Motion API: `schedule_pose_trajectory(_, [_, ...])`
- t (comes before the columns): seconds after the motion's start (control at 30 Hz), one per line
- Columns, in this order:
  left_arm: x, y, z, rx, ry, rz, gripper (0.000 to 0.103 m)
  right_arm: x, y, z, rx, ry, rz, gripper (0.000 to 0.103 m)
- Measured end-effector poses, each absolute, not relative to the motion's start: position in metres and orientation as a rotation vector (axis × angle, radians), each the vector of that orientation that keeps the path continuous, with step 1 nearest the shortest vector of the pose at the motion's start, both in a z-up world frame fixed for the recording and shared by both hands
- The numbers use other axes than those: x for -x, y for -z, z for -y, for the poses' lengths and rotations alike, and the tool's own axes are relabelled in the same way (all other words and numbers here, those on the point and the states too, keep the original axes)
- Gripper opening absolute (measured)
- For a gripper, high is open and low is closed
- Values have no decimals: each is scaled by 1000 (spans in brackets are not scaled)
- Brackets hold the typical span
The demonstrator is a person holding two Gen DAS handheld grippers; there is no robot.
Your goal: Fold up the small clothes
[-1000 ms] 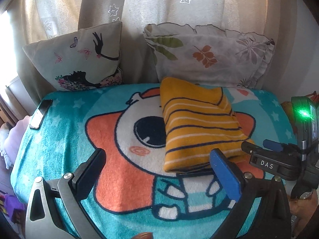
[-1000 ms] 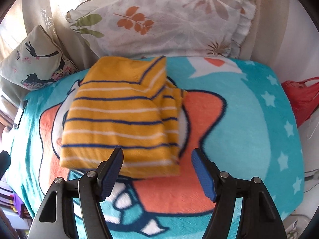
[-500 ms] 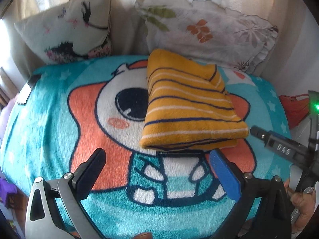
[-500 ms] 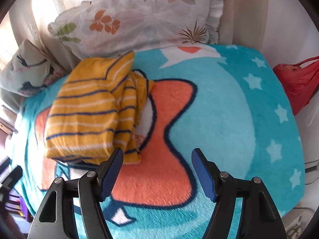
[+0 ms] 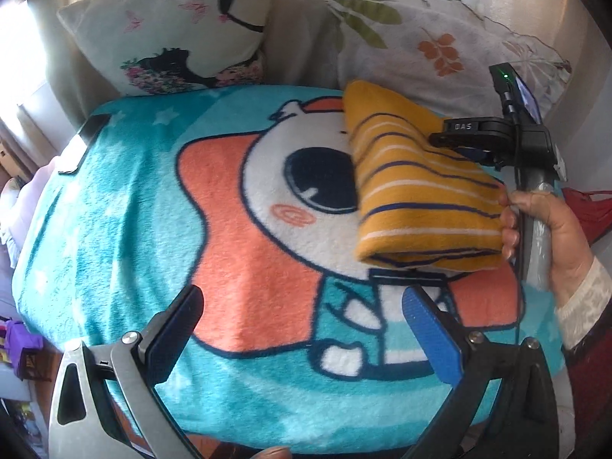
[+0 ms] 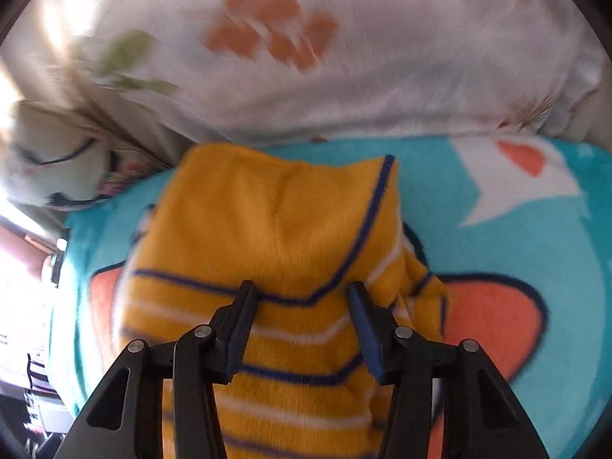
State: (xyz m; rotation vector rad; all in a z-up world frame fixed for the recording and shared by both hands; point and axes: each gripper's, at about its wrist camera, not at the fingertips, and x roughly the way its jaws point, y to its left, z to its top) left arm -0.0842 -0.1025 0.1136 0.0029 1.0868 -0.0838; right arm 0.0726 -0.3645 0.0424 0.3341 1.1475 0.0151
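Observation:
A folded yellow garment with navy and white stripes [image 5: 417, 195] lies on the cartoon blanket [image 5: 160, 229], at the right in the left wrist view. My left gripper [image 5: 302, 317] is open and empty, held above the blanket in front of the garment. My right gripper [image 6: 302, 306] is over the garment [image 6: 290, 229] with its jaws partly open, pointing at its far folded part; nothing is clamped between the pads. The right gripper's body also shows in the left wrist view [image 5: 493, 134], above the garment's right edge.
Two pillows stand at the back: a silhouette-print one [image 5: 172, 34] and a leaf-print one [image 5: 440, 38]. A dark phone-like object [image 5: 82, 141] lies at the blanket's far left edge. A red bag [image 5: 589, 206] is off the right side.
My right gripper has moved in over the garment from its near right side, and its jaws have narrowed. My left gripper has shifted left, so the garment now sits further right in its view.

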Motion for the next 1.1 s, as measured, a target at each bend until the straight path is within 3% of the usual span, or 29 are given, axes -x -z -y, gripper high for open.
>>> schedule_pose_trajectory(0.27, [65,-111,62,46,18,-1094,103,-26,-95,286,-95,-90,-1047,56])
schedule_pose_trajectory(0.4, [50,-105,62,69,53,-1105,103,1,-57,243,56,-112,-1118,60])
schedule_pose_trajectory(0.5, [33,-98,66,128,142,-1137,103,13,-74,275,-145,-148,-1068,60])
schedule_pose_trajectory(0.53, [26,-94,67,149,166,-1147,103,20,-84,300,-302,-169,-1042,65])
schedule_pose_trajectory(0.57, [18,-90,70,167,192,-1155,103,22,-87,313,-361,-164,-1030,76])
schedule_pose_trajectory(0.63, [1,-81,78,209,254,-1163,103,31,-91,347,-432,-100,-1007,84])
schedule_pose_trajectory(0.87, [-52,-38,123,221,375,-1267,103,14,-38,402,-528,6,-1144,84])
schedule_pose_trajectory(1.1, [-76,-11,154,312,505,-1304,103,6,-4,420,-854,-83,-1093,87])
